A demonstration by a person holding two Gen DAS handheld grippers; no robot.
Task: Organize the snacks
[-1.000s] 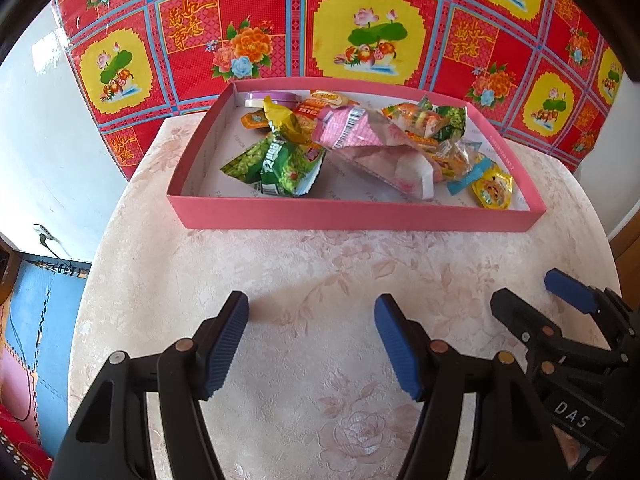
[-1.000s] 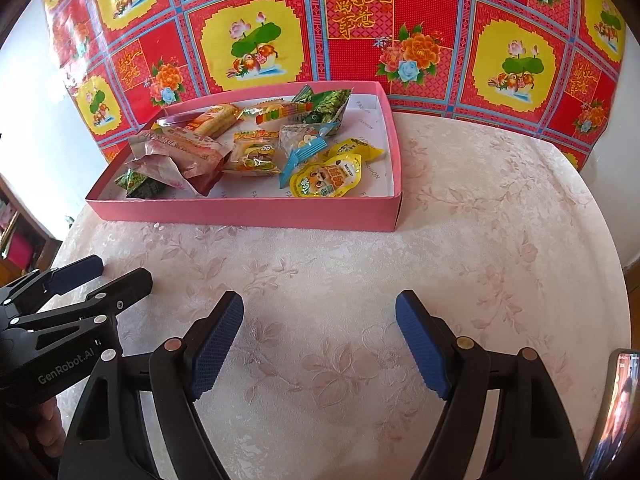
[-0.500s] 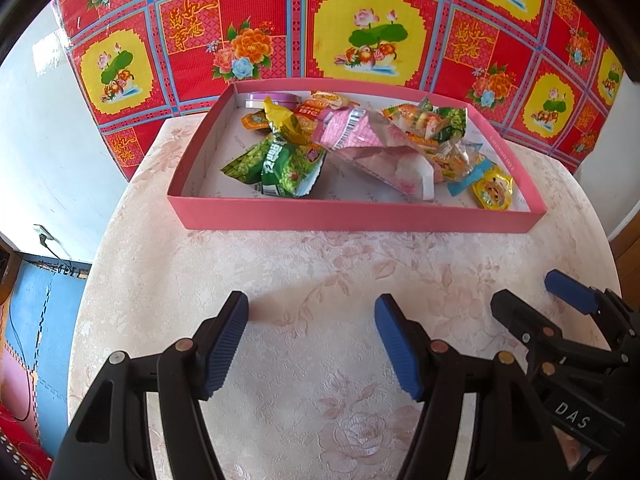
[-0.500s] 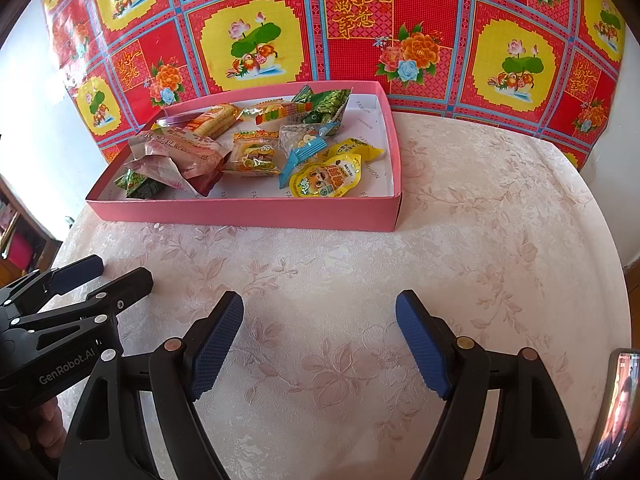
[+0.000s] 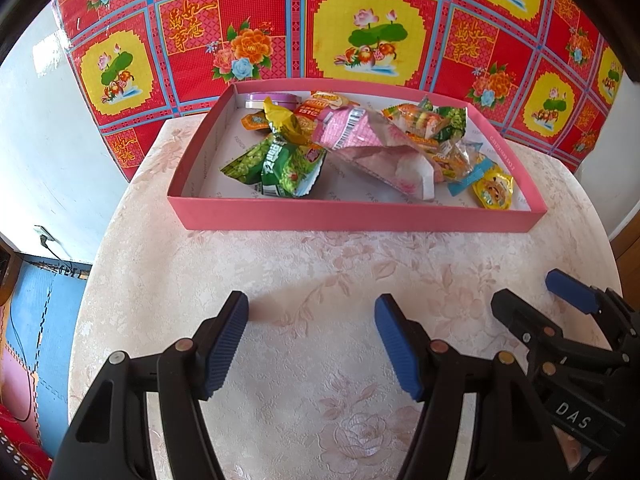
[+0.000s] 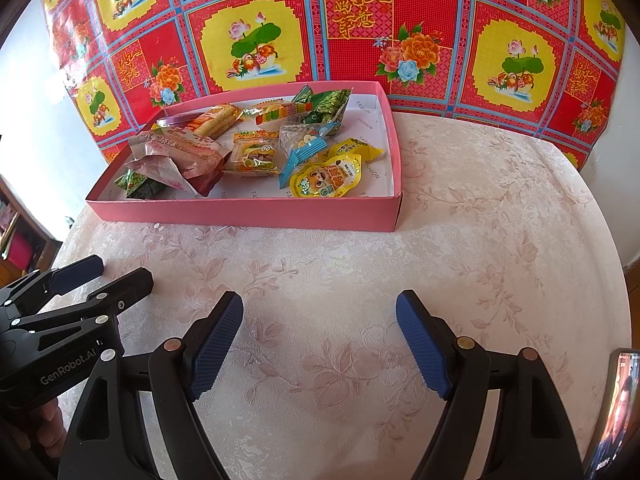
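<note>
A round desk (image 5: 320, 280) covered in a pale floral cloth is shown from two cameras, with a shallow pink tray (image 5: 360, 218) set toward its far side, against a red and yellow patterned backdrop (image 5: 360, 40). The snacks are all seen inside the tray, lying loose and overlapping: a green packet (image 5: 280, 166) near the left front, a large pink wrapper (image 5: 372, 148) across the middle, a small yellow pouch (image 5: 494, 190) at the right end, and a purple-lidded tub (image 5: 272, 100) in the far left corner. No snack is seen on the bare cloth. The left claw (image 5: 312, 340) is held above the desk in front of the tray, its blue pads standing moderately apart with nothing between them; the right claw (image 6: 320, 340) is held beside it, set wider and likewise empty. Each claw is also glimpsed at the edge of the other's view. Judged from this, the gathering seems done, and what may be left is tidying the heap or ending the task. If tidying is meant, one packet at a time would best be taken by a free crimped edge, since the wrappers look thin, slippery and liable to drag neighbours along. The tray seems light card and could slide if nudged, so its near wall should be cleared from above rather than pushed.
</note>
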